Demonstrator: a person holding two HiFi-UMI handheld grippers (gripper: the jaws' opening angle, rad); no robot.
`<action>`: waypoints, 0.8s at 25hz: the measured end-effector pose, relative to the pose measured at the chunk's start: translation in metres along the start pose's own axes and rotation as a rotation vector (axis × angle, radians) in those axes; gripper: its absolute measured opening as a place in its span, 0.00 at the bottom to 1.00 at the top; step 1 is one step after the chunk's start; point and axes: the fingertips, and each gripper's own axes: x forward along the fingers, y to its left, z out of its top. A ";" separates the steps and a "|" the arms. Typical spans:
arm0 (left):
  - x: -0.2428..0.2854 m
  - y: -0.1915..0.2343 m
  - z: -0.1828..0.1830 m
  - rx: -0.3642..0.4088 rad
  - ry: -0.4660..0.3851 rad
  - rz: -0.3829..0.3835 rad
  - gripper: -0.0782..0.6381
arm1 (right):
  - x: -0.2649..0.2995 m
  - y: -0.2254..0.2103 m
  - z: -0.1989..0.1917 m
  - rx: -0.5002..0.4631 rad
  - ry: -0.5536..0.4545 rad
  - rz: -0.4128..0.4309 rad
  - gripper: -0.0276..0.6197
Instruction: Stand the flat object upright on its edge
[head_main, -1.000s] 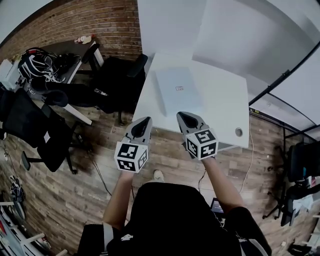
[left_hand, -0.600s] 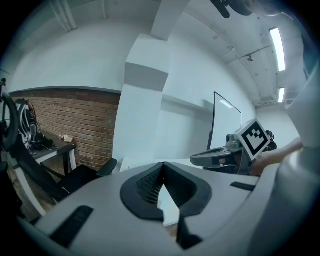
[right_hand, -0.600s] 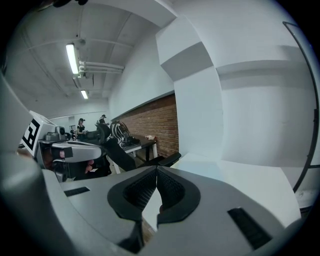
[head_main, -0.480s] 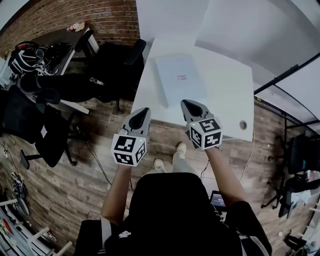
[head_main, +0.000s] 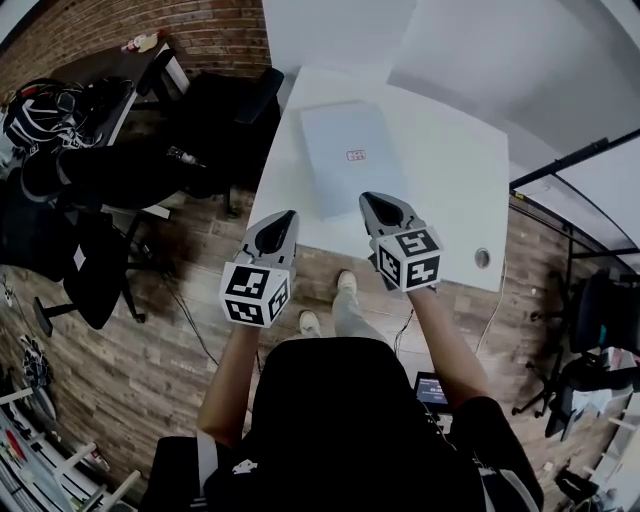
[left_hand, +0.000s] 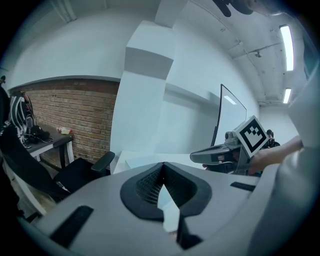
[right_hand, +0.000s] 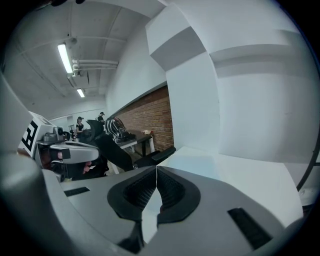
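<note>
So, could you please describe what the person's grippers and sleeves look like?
The left gripper and right gripper are matching grey shells that taper forward, lined with black ribbed pads. Each carries a white cube with black square markers. The person wears a black short-sleeved top, with white stripes at the left sleeve.

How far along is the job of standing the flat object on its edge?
Done: nothing; the flat object lies flat on the white table. In hand: nothing; left gripper and right gripper are shut, empty, near the table's front edge. Left: grip it and tip it upright.
</note>
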 end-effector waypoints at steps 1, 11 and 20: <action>0.005 0.000 -0.002 -0.004 0.006 0.001 0.12 | 0.003 -0.005 -0.001 0.003 0.008 -0.003 0.11; 0.067 0.006 -0.027 -0.074 0.068 -0.004 0.12 | 0.040 -0.055 -0.021 0.045 0.114 -0.023 0.11; 0.108 0.012 -0.054 -0.135 0.123 -0.002 0.12 | 0.073 -0.088 -0.049 0.090 0.232 -0.006 0.11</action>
